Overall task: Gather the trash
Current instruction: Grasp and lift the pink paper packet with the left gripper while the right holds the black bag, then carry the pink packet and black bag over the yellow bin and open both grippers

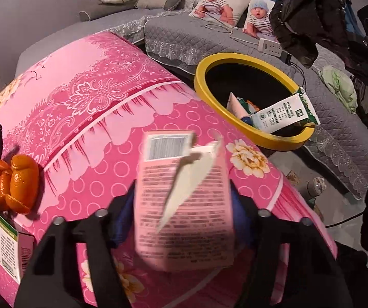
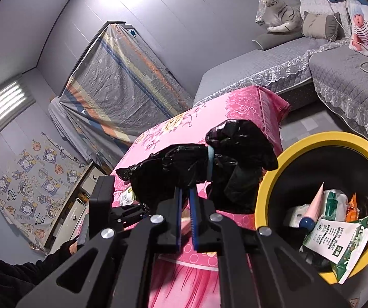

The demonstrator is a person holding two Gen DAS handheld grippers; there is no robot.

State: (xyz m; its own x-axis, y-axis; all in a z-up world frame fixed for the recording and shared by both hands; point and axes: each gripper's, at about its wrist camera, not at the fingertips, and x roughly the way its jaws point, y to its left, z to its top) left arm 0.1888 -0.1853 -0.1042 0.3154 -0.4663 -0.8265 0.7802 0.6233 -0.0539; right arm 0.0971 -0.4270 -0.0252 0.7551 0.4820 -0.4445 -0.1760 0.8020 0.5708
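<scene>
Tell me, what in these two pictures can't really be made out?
- Pink carton, left wrist view: print blurred, unreadable; whether the left gripper presses it is unclear.
- Green-edged box, left wrist view: cut off by the picture's edge.
- Yellow-rimmed bin, right wrist view: its bottom is hidden under the trash; its lower part is cut off by the frame.
- Black plastic bag, right wrist view: crumpled, contents unseen; it hides the table behind it.

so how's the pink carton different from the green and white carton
The pink carton sits between the left tongs above the pink tablecloth; the green and white carton lies tilted on the rim of the yellow-rimmed bin. The pink one looks boxy, the green one squashed flat. Both carry printed text.
</scene>
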